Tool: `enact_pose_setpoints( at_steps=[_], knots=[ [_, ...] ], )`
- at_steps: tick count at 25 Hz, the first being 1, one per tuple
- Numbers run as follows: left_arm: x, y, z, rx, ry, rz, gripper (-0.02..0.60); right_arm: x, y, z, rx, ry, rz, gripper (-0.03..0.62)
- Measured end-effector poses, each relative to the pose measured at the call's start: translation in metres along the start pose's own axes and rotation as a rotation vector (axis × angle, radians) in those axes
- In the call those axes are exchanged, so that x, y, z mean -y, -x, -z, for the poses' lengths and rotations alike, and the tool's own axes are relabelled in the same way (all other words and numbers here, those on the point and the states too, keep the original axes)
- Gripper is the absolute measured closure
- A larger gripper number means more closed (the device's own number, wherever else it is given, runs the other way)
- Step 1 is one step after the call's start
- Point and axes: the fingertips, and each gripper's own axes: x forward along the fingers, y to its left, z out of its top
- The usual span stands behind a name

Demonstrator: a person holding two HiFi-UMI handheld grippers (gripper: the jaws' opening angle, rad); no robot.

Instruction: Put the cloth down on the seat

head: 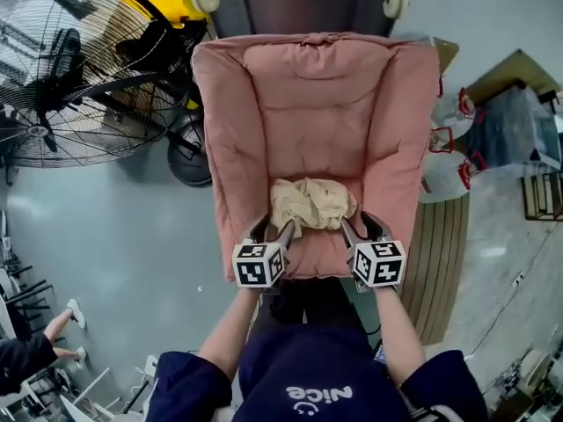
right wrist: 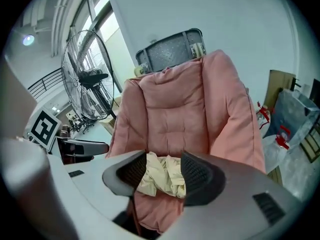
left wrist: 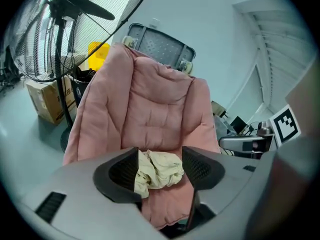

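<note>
Head view: your left gripper [head: 274,233] and right gripper [head: 361,229] hover open at the front edge of the pink padded armchair [head: 299,112]; the crumpled cream cloth [head: 312,204] lies on its seat, just beyond and between them.
Left gripper view: jaws apart, nothing gripped; cloth [left wrist: 158,172] on the seat beyond the gap.
Right gripper view: jaws apart; cloth [right wrist: 159,177] beyond them, not held.

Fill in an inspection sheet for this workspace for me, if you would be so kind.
Surface: pink quilted seat of a cushioned chair.
Job's things: cream cloth lies crumpled on the seat.
Clutter: nothing seen.
Grippers: left gripper and right gripper both open, holding nothing, on the cloth's near side.
Cables: nothing seen near the chair.
Surroundings: standing fan left of the chair, cardboard box behind it, bags on the right.
</note>
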Motion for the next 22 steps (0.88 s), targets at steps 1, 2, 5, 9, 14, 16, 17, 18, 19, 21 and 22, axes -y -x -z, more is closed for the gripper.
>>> enact_pose_setpoints(
  at_steps=[1, 2, 5, 9, 14, 16, 17, 18, 19, 21, 22],
  knots=[
    [0.002, 0.008, -0.002, 0.013, 0.005, 0.001, 0.293, -0.004, 0.008, -0.004, 0.015, 0.004, -0.005, 0.393],
    [0.005, 0.016, -0.005, 0.026, 0.007, 0.003, 0.293, -0.007, 0.016, -0.007, 0.03, 0.007, -0.008, 0.393],
    [0.014, 0.037, -0.014, 0.062, -0.006, 0.021, 0.293, -0.013, 0.04, -0.019, 0.068, 0.022, -0.004, 0.393],
    [0.025, 0.061, -0.035, 0.122, -0.022, 0.049, 0.293, -0.023, 0.066, -0.04, 0.125, 0.045, 0.007, 0.393],
    [0.042, 0.085, -0.051, 0.19, -0.054, 0.062, 0.293, -0.037, 0.093, -0.056, 0.181, 0.074, 0.01, 0.393],
    [0.047, 0.094, -0.054, 0.208, -0.07, 0.06, 0.293, -0.045, 0.103, -0.06, 0.192, 0.123, 0.018, 0.393],
    [0.05, 0.1, -0.057, 0.22, -0.078, 0.063, 0.293, -0.049, 0.108, -0.064, 0.2, 0.146, 0.02, 0.393],
    [0.053, 0.107, -0.06, 0.235, -0.084, 0.067, 0.293, -0.052, 0.113, -0.067, 0.211, 0.161, 0.019, 0.393],
    [0.056, 0.114, -0.063, 0.25, -0.088, 0.073, 0.293, -0.056, 0.118, -0.069, 0.223, 0.168, 0.017, 0.393],
    [0.064, 0.127, -0.069, 0.278, -0.097, 0.087, 0.293, -0.061, 0.13, -0.073, 0.252, 0.168, 0.013, 0.393],
    [0.068, 0.132, -0.072, 0.291, -0.103, 0.095, 0.293, -0.062, 0.135, -0.076, 0.266, 0.164, 0.013, 0.393]
  ],
)
